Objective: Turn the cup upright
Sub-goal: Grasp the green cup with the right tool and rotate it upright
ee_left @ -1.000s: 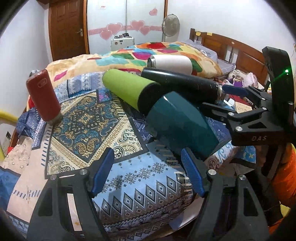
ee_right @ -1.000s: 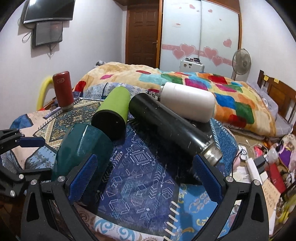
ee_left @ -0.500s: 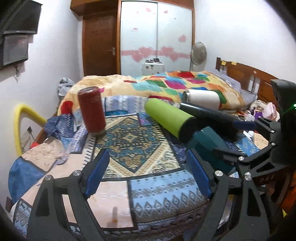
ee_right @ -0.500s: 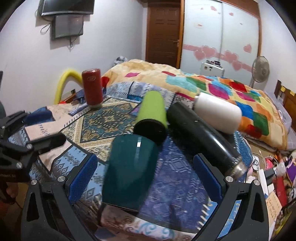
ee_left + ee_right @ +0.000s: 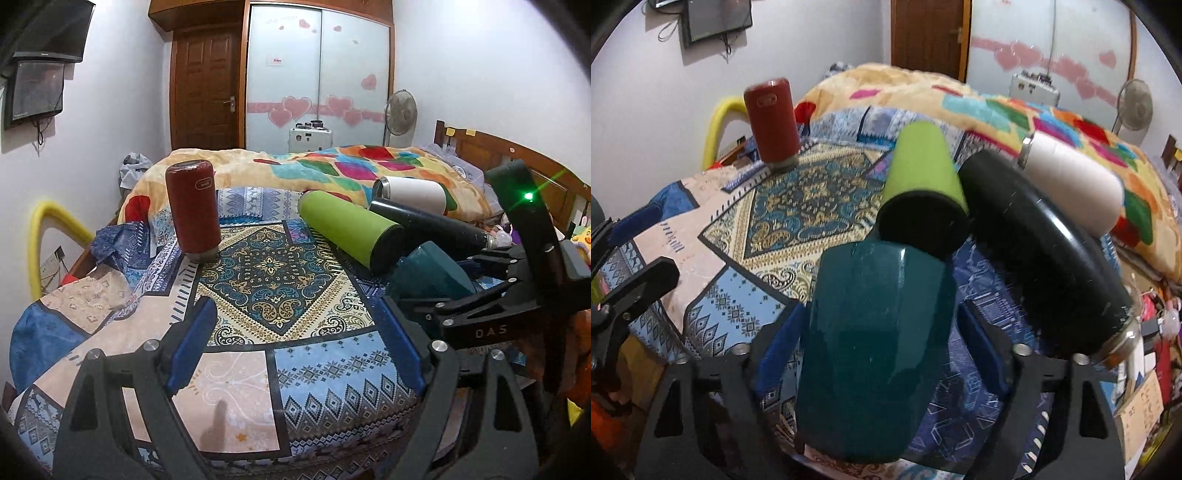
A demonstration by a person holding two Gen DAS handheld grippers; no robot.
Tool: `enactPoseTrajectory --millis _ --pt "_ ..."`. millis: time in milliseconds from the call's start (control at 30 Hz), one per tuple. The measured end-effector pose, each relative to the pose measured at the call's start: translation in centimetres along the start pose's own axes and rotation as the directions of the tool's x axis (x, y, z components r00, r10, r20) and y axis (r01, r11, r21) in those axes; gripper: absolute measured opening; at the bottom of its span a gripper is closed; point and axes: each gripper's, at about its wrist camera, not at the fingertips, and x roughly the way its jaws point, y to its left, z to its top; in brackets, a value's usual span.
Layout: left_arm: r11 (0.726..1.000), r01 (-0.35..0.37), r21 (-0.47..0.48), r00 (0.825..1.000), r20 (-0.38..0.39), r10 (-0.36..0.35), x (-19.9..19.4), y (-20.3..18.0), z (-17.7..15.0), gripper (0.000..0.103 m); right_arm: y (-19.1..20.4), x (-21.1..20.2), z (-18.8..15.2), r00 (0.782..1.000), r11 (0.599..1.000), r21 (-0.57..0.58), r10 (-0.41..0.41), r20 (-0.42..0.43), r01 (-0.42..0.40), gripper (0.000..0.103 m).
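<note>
A dark teal cup [image 5: 875, 343] lies on its side on the patterned bedspread [image 5: 798, 206], between the blue pads of my right gripper [image 5: 877, 332], whose jaws press its sides. In the left wrist view the teal cup [image 5: 428, 273] shows at the right, with the right gripper around it. My left gripper [image 5: 295, 343] is open and empty above the bedspread [image 5: 266, 280], left of the cup. A red cup [image 5: 192, 206] stands mouth-down at the far left, also in the right wrist view [image 5: 772, 122].
A lime green flask [image 5: 923, 177], a long black flask [image 5: 1041, 258] and a white flask [image 5: 1075, 184] lie on their sides just beyond the teal cup. A colourful quilt [image 5: 351, 170] is heaped behind. The bed's edge drops off near both grippers.
My right gripper has moved in and shut its jaws onto the teal cup. My left gripper has swung left and back, away from the cup.
</note>
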Motion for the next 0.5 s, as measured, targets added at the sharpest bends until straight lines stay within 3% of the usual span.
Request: enactPoseTrajectory --millis 300,500 --pt "1.0 -0.002 -0.004 1.0 0.009 0.002 -0.3 -0.1 0.4 0.087 0.1 -0.5 0.0 0.999 1.0 0.013 0.028 0.041 -0.029 0.073" --pt "1.0 0.008 0.007 1.0 0.021 -0.008 -0.7 -0.9 1.1 0.088 -0.1 -3.4 -0.2 0.99 1.0 0.011 0.02 0.142 -0.022 0.073"
